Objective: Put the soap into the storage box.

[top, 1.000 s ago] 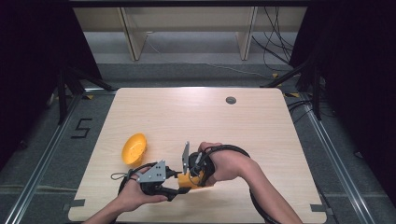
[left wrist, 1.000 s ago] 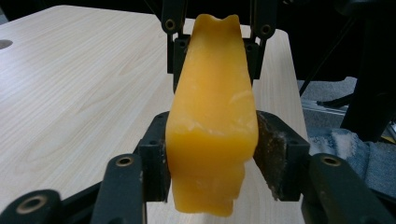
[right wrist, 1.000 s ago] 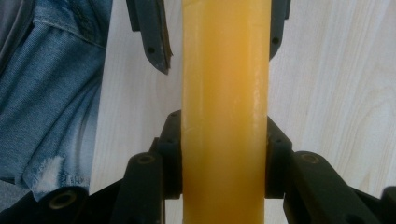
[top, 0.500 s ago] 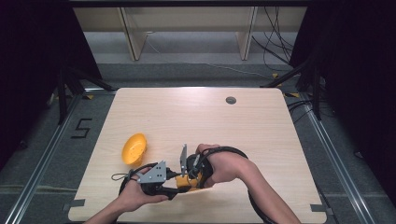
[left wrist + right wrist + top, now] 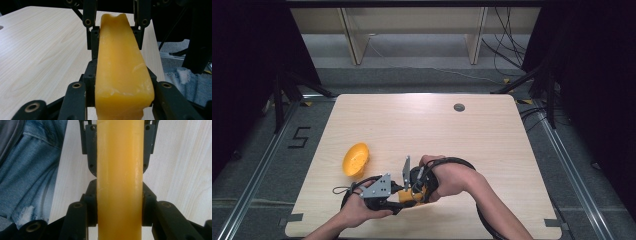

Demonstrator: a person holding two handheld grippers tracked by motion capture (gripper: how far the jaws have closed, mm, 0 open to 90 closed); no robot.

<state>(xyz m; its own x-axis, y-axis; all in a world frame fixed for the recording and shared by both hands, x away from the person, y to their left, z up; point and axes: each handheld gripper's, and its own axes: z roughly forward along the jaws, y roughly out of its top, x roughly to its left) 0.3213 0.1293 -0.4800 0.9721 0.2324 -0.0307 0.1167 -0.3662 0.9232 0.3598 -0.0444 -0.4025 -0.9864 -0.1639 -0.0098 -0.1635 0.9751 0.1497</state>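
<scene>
A long yellow-orange piece (image 5: pixel 408 196) is held low over the table's front edge, clamped from both ends. My left gripper (image 5: pixel 120 75) is shut on its near end, and the piece (image 5: pixel 119 47) runs away to the right gripper's jaws, which pinch its far end. From the other side, my right gripper (image 5: pixel 119 195) is shut on the same piece (image 5: pixel 120 155), with the left gripper's jaws closed on it farther up. In the high view the left gripper (image 5: pixel 396 192) and the right gripper (image 5: pixel 416 186) face each other, almost touching.
An orange bowl-shaped shell (image 5: pixel 355 159) lies on the wooden table (image 5: pixel 452 135), left of the hands. A small dark round hole (image 5: pixel 459 107) sits near the far edge. Blue jeans (image 5: pixel 30 170) show beyond the table's front edge. Black cables loop around both hands.
Both hands have drifted very slightly, and the right gripper's grey plate has tilted a little. Both grippers stay clamped on the yellow-orange piece.
</scene>
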